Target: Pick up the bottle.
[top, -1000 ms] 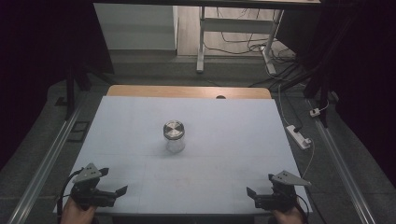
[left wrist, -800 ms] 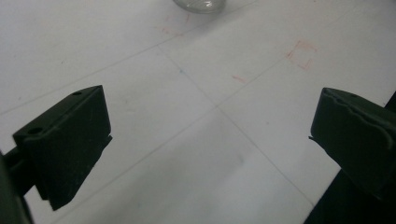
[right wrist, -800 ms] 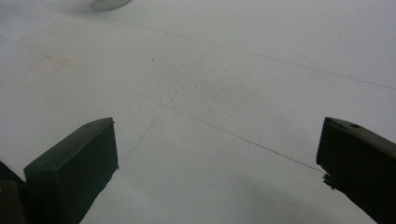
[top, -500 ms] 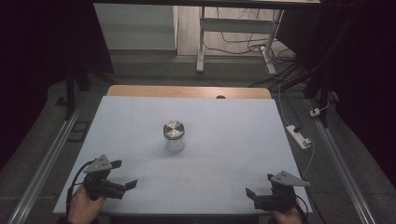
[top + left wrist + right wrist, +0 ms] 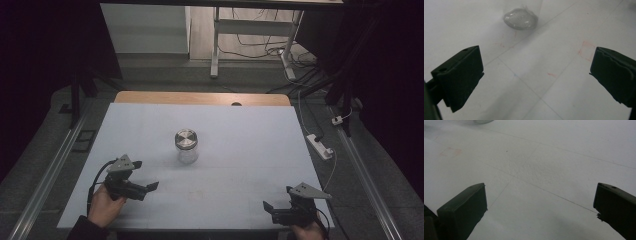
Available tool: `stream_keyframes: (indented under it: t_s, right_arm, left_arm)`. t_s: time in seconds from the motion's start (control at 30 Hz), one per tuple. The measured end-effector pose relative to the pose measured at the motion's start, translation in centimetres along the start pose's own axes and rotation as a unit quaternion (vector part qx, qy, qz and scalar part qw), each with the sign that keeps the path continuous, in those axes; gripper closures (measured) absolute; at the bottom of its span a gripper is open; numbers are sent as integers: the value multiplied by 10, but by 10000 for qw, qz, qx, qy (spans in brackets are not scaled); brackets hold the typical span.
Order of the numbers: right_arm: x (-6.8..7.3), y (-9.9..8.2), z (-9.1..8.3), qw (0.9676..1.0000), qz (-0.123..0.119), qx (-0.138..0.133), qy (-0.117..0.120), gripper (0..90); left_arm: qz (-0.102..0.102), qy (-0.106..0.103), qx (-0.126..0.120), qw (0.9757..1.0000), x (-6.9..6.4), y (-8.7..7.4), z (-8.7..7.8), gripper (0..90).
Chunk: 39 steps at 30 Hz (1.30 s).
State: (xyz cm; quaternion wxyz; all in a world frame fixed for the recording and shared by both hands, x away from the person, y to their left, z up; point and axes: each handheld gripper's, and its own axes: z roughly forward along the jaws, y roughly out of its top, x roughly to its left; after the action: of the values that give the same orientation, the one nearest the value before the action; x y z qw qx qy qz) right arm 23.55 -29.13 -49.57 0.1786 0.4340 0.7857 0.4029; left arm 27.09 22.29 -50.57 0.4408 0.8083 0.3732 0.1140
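Note:
A clear glass jar [image 5: 186,146] with a silver metal lid stands upright near the middle of the white table [image 5: 250,135]. My left gripper [image 5: 148,189] is open, down and to the left of the jar, with its jaws turned toward the jar. In the left gripper view the jar's glass base [image 5: 520,19] lies ahead between the wide-apart jaws, some way off. My right gripper [image 5: 270,212] stays open at the table's front right edge, with bare table between its jaws. The jar's base edge [image 5: 482,121] peeks in at the top of the right gripper view.
A wooden strip [image 5: 200,98] runs along the table's far edge. A white power strip [image 5: 320,146] and cables lie on the floor to the right. Metal rails [image 5: 45,175] flank the table. Faint red marks [image 5: 585,48] are on the tabletop.
My left gripper has moved forward and rightward from the front left edge toward the jar. The right gripper and the jar have stayed put.

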Motion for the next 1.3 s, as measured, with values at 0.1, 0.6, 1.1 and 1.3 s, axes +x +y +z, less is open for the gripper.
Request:
stream_keyframes:
  t_s: [0.1, 0.6, 1.1, 1.3]
  right_arm:
    - [0, 0, 0, 10000, 3, 5, -5, 0]
    - [0, 0, 1, 10000, -7, 23, -4, 0]
    - [0, 0, 1, 10000, -24, 30, 34, 0]
    - [0, 0, 1, 10000, -32, 37, 47, 0]
  left_arm:
    - [34, -17, 0, 10000, 3, 6, 7, 0]
    - [100, 75, 60, 9999, 15, 37, 42, 0]
    - [372, 144, 196, 9990, 19, 68, 86, 0]
    - [368, 34, 203, 9991, 26, 76, 103, 0]
